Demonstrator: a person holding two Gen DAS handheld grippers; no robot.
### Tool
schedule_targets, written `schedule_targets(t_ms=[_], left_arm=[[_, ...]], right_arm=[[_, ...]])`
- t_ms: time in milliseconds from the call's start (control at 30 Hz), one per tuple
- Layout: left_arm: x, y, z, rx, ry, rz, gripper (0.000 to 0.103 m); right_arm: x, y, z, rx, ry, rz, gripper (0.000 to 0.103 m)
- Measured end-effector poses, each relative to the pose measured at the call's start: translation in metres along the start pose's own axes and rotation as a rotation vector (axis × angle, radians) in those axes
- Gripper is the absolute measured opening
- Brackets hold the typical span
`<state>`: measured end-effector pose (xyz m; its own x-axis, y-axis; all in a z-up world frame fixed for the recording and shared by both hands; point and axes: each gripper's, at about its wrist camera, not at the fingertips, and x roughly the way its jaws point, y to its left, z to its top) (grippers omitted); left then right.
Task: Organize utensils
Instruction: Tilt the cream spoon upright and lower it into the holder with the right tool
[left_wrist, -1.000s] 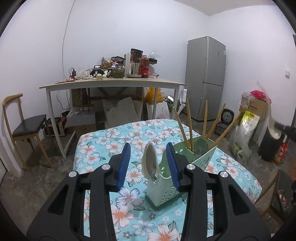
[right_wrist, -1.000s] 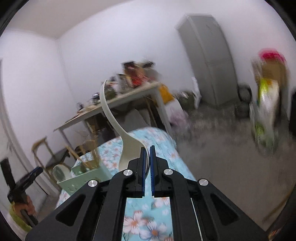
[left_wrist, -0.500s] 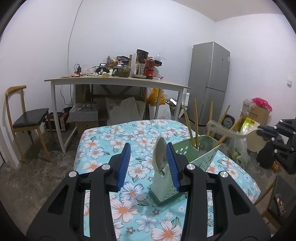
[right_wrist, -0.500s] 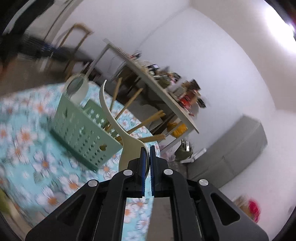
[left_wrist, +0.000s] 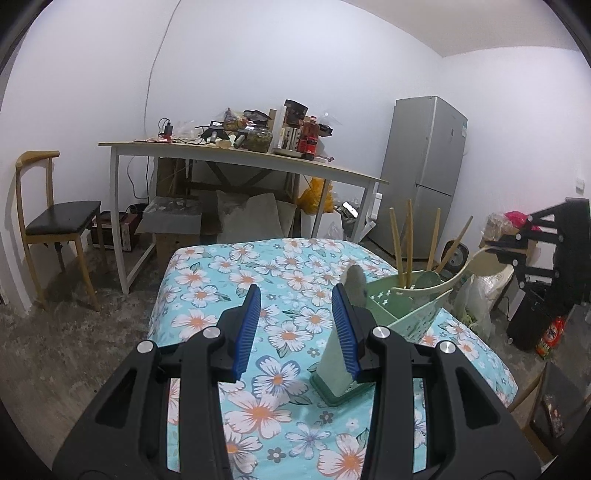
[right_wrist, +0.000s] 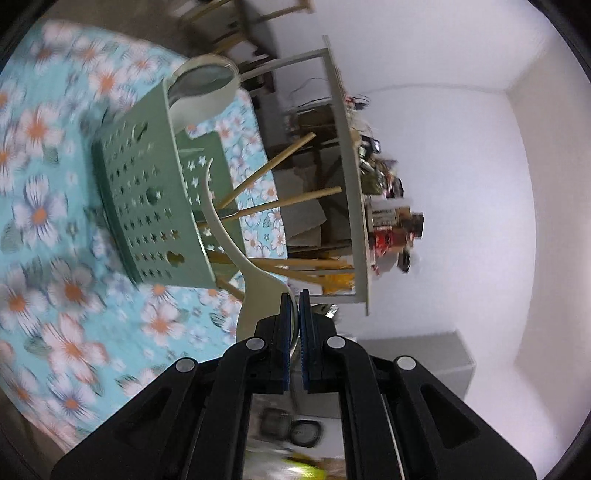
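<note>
Cream plastic spoon (right_wrist: 236, 236), bowl pinched in the closed right gripper (right_wrist: 294, 314), points handle-first over the green caddy (right_wrist: 155, 206); the left gripper (left_wrist: 295, 325) stands half-open, empty, near it.

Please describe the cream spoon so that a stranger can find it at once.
On the flowered tablecloth stands a green utensil basket. The cream spoon arches into it from the right gripper. Unlike the straight wooden chopsticks, it is curved and pale.

The left gripper (left_wrist: 295, 325) hangs tilted a little downward, its blue pads parted with nothing between them. The right gripper (right_wrist: 294, 314), rolled onto its side, is clamped tight on a spoon (right_wrist: 255, 291).
</note>
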<state>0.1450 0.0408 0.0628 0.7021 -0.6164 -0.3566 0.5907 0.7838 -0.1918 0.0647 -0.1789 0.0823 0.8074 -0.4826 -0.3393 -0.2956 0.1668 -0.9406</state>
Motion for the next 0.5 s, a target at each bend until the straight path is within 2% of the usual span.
schedule_targets(t_ms=[300, 500], left_arm=[[-0.001, 0.013, -0.004, -0.012, -0.004, 0.002, 0.038], [-0.004, 0.017, -0.009, -0.012, -0.004, 0.005, 0.038]], right_arm=[[0.012, 0.008, 0.035, -0.396, 0.002, -0.059, 0.004], [0.019, 0.019, 0.059, -0.561, -0.028, -0.058, 0.005]])
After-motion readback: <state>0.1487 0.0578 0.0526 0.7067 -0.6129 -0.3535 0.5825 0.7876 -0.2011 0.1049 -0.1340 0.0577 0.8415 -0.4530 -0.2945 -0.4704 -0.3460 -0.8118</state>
